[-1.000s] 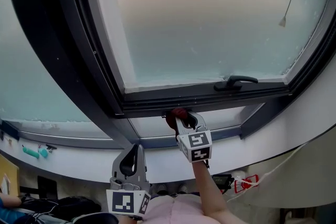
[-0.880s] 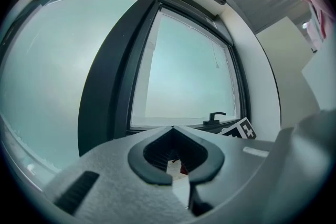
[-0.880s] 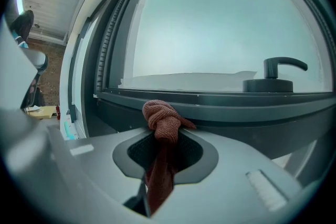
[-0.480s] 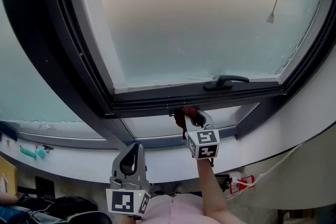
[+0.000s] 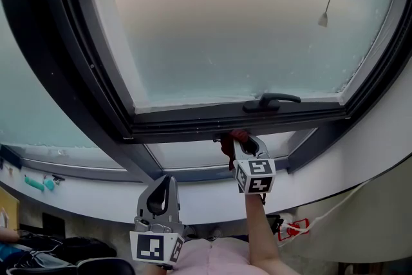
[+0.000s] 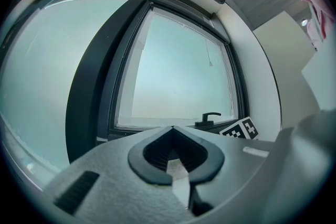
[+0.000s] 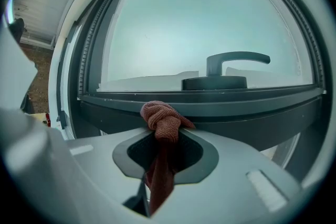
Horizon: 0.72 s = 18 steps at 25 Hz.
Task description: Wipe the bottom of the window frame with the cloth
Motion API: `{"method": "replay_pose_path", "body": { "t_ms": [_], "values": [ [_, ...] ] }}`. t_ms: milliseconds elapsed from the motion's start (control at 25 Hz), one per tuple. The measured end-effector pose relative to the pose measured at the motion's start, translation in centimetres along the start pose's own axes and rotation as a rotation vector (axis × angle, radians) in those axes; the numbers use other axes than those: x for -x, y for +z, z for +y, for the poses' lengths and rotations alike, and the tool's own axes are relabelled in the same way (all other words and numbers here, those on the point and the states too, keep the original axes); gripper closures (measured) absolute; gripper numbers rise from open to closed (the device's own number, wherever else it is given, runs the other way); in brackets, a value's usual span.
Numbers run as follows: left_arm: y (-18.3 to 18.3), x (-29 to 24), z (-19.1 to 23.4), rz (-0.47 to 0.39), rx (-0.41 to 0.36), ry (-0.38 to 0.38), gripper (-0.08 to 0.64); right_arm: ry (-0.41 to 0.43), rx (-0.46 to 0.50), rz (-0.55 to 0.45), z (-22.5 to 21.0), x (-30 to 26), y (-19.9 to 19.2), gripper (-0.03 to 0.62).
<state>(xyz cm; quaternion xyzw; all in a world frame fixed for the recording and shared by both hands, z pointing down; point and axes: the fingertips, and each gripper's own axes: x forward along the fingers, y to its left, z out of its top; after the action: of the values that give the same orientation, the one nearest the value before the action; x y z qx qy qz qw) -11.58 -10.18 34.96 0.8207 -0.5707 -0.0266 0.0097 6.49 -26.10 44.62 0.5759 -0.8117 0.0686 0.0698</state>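
Note:
My right gripper [image 5: 239, 140] [image 7: 167, 128] is shut on a bunched red-brown cloth [image 5: 235, 137] [image 7: 163, 122]. The cloth presses against the dark bottom rail of the window frame [image 5: 193, 122] [image 7: 236, 107], just left of and below the black window handle [image 5: 270, 102] [image 7: 231, 68]. My left gripper [image 5: 161, 193] [image 6: 173, 128] hangs lower, below the sill, shut with nothing between its jaws, well clear of the frame.
A white curved sill [image 5: 335, 167] runs under the window. A blind cord with a small weight [image 5: 323, 19] hangs at the upper right of the frosted pane. A thick dark mullion [image 5: 58, 74] stands to the left. Red-and-white tape [image 5: 299, 227] lies below the sill.
My right gripper has slid to the right along the bottom rail with the cloth, closer to the handle. The left gripper has stayed put.

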Motion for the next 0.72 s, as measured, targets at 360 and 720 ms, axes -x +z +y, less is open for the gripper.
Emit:
{"method": "replay_pose_path", "body": {
  "t_ms": [360, 720],
  "values": [
    [0.1, -0.2, -1.5, -0.002, -0.008, 0.014, 0.557, 0.004, -0.011, -0.004, -1.7, 0.5, 0.0, 0.514],
    [0.0, -0.5, -2.8, -0.004, -0.011, 0.022, 0.557, 0.009, -0.013, -0.009, -3.1, 0.9, -0.1, 0.514]
  ]
}}
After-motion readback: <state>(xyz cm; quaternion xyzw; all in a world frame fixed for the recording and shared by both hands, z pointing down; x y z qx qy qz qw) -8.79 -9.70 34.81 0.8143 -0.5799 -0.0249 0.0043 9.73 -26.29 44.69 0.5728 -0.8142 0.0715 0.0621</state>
